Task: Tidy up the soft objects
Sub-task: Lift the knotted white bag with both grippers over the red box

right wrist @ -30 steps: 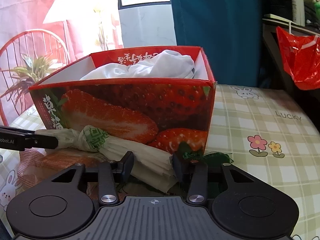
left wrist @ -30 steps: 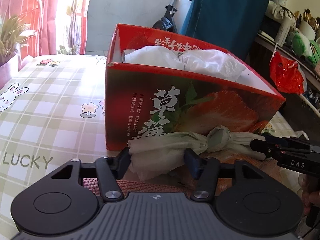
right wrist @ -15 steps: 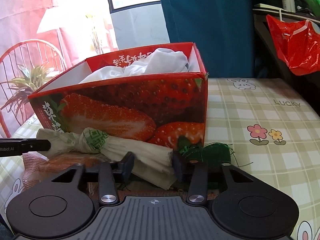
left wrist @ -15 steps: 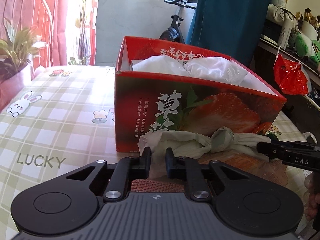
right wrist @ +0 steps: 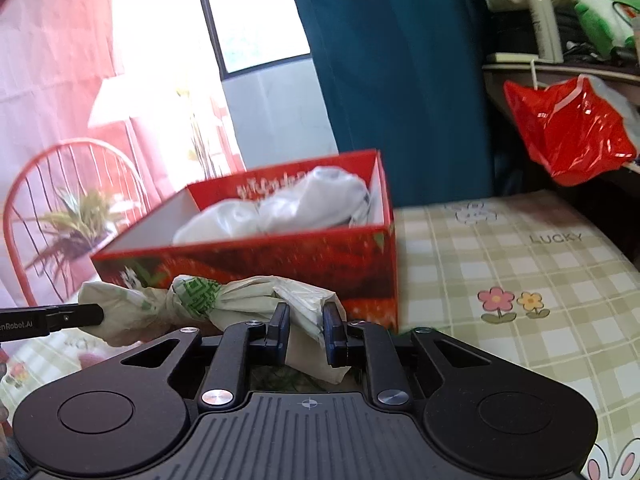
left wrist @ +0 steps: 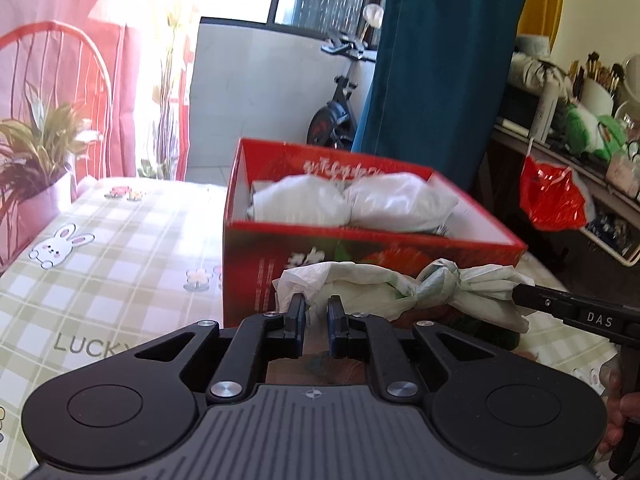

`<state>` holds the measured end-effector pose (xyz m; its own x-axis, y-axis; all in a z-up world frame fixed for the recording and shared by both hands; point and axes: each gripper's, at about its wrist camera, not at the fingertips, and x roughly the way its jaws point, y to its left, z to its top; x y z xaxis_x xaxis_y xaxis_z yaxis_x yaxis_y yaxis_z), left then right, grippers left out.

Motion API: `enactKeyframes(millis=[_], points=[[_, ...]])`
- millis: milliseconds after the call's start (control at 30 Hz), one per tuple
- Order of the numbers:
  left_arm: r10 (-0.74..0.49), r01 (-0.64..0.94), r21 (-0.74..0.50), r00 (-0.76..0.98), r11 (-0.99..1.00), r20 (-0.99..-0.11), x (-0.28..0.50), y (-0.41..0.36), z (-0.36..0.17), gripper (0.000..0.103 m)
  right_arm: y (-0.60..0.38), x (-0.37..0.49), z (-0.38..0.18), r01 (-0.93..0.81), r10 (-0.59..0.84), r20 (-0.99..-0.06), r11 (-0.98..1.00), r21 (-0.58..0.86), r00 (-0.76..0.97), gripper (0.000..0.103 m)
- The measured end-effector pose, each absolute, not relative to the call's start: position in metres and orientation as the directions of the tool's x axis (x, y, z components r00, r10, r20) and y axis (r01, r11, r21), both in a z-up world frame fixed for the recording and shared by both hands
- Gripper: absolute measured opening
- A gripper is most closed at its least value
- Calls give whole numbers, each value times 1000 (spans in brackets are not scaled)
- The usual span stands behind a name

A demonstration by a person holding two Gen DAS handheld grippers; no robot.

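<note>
A pale green knotted plastic bag (left wrist: 404,286) hangs in the air between my two grippers, in front of the red strawberry box (left wrist: 360,248). My left gripper (left wrist: 316,310) is shut on the bag's left end. My right gripper (right wrist: 305,322) is shut on its other end (right wrist: 256,300); its black tip shows in the left wrist view (left wrist: 560,306). The box (right wrist: 280,256) holds two white knotted bags (left wrist: 352,204), also seen in the right wrist view (right wrist: 280,208).
The box stands on a table with a green checked cloth (left wrist: 100,248). A potted plant (left wrist: 36,168) and a red chair (left wrist: 60,68) are at the left. A red plastic bag (left wrist: 552,196) hangs from a cluttered shelf at the right.
My left gripper closed on the bag's left end. Both grippers then rose, lifting the bag off the table to about the height of the box's rim.
</note>
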<state>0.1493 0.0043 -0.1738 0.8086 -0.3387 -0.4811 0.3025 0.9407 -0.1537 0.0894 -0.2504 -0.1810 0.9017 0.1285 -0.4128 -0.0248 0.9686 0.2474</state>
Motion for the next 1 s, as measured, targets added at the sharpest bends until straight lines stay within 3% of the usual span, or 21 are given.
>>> enactKeyframes(millis=[567, 1000], points=[[-328, 310, -111, 849, 944, -414, 164, -6, -130, 12, -253, 91, -137, -28, 112, -314, 966, 258, 943, 16], [-327, 309, -123, 791, 943, -517, 251, -22, -128, 12, -259, 167, -122, 39, 44, -380, 977, 207, 924, 16]])
